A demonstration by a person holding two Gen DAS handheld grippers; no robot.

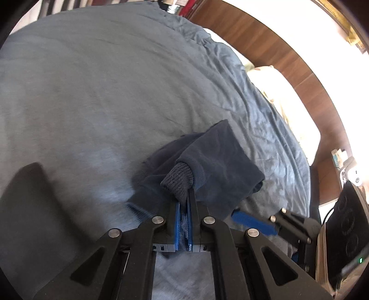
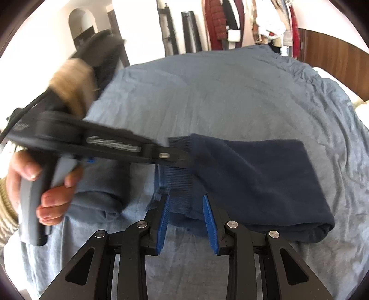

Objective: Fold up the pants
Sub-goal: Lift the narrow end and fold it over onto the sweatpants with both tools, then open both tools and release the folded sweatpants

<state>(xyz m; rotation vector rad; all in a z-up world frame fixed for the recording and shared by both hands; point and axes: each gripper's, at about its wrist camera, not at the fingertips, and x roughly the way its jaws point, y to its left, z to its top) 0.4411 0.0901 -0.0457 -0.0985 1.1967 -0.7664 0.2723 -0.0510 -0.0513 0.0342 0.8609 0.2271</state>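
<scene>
Dark navy pants (image 2: pixel 253 180) lie folded on a blue-grey bed cover (image 2: pixel 230 92), ribbed cuffs (image 2: pixel 177 184) toward me. My left gripper (image 1: pixel 183 205) is shut on a ribbed cuff (image 1: pixel 178 180) and lifts it off the cover; the pants (image 1: pixel 214 161) bunch beyond it. In the right wrist view the left gripper (image 2: pixel 184 159) reaches in from the left, held by a hand (image 2: pixel 46 184). My right gripper (image 2: pixel 186 207) is open, its blue pads on either side of the lower cuff. The right gripper (image 1: pixel 253 222) shows low right in the left wrist view.
White pillows (image 1: pixel 288 110) and a wooden headboard (image 1: pixel 276 46) lie at the right of the bed. Hanging clothes (image 2: pixel 242 20) and a doorway (image 2: pixel 80 25) stand beyond the far edge. A dark device (image 1: pixel 350 223) sits at the right bedside.
</scene>
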